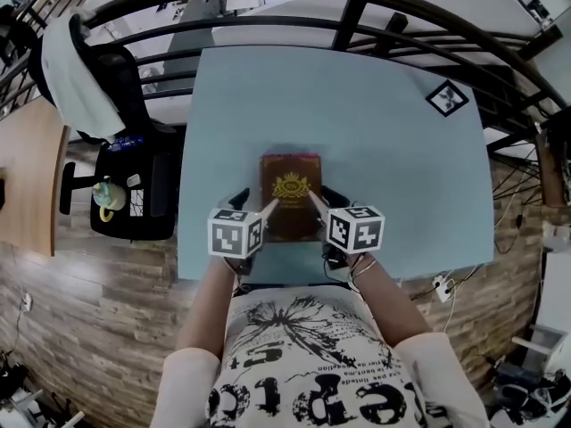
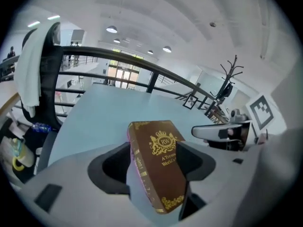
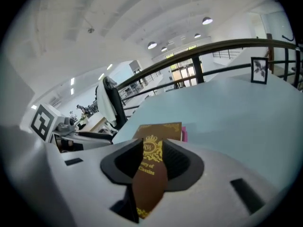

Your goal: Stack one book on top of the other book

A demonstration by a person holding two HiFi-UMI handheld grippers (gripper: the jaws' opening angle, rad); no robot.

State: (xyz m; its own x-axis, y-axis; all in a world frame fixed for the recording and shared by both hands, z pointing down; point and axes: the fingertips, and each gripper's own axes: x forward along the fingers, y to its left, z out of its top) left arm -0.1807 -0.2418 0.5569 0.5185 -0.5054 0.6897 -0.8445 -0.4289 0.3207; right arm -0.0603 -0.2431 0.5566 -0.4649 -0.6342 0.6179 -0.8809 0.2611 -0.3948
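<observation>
The book [image 1: 290, 194] — brown, with gold trim — is lying over the near middle of the table [image 1: 384, 141], its long side running away from the person. The left gripper [image 1: 270, 208] is clamping its near left corner and the right gripper [image 1: 314, 201] its near right corner, each pinching the cover between its jaws. A gold crest [image 2: 164, 141] is showing "RW". Under it the left gripper view is giving "A Treasu…" and "World…", the right gripper view "…ry of" and "…Classics" (the jaws are covering the rest). A pink edge [image 3: 184, 135] is peeking out at the book's far end. A square black-and-white tag [image 1: 447, 97] is lying near the table's far right corner.
</observation>
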